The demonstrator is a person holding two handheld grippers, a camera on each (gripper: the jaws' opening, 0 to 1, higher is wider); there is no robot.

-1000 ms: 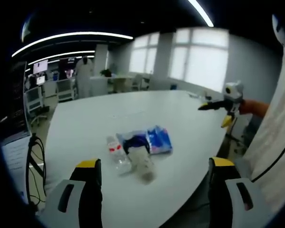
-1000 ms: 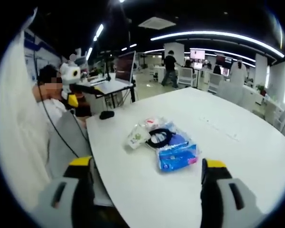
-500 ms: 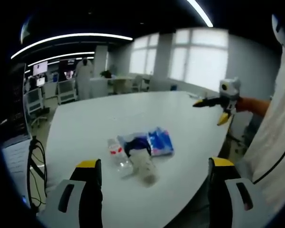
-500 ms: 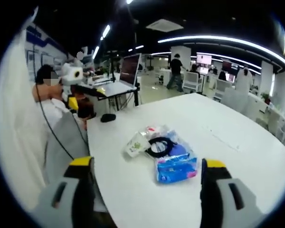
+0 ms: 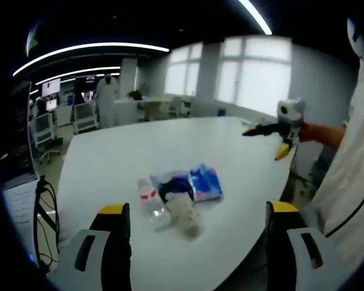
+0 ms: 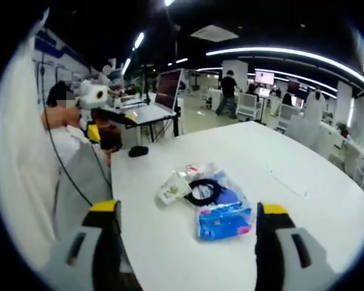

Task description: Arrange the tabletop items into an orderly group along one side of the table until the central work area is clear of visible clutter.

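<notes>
A small pile lies mid-table: a blue packet [image 5: 205, 182], a black cable coil [image 5: 173, 184], a clear bottle with a red label [image 5: 148, 197] and a pale crumpled packet [image 5: 182, 212]. My left gripper [image 5: 198, 209] hovers open, short of the pile and touching nothing. In the right gripper view the same pile shows the blue packet [image 6: 225, 220], the cable coil [image 6: 203, 191] and a white packet [image 6: 173, 187]. My right gripper [image 6: 188, 209] is open with nothing between its jaws, held back from the pile. It also hangs over the table's far right edge as the right gripper [image 5: 278, 132].
The white table [image 5: 127, 151] has a curved edge. A black mouse [image 6: 138, 150] lies near its corner. Behind it stands a desk with a laptop [image 6: 147, 109]. A person in white [image 6: 24, 170] stands at the left. Cables [image 5: 45, 212] hang beside the table.
Both views have shifted slightly with the hands. In the left gripper view the right gripper has drifted a little left. The pile has not moved.
</notes>
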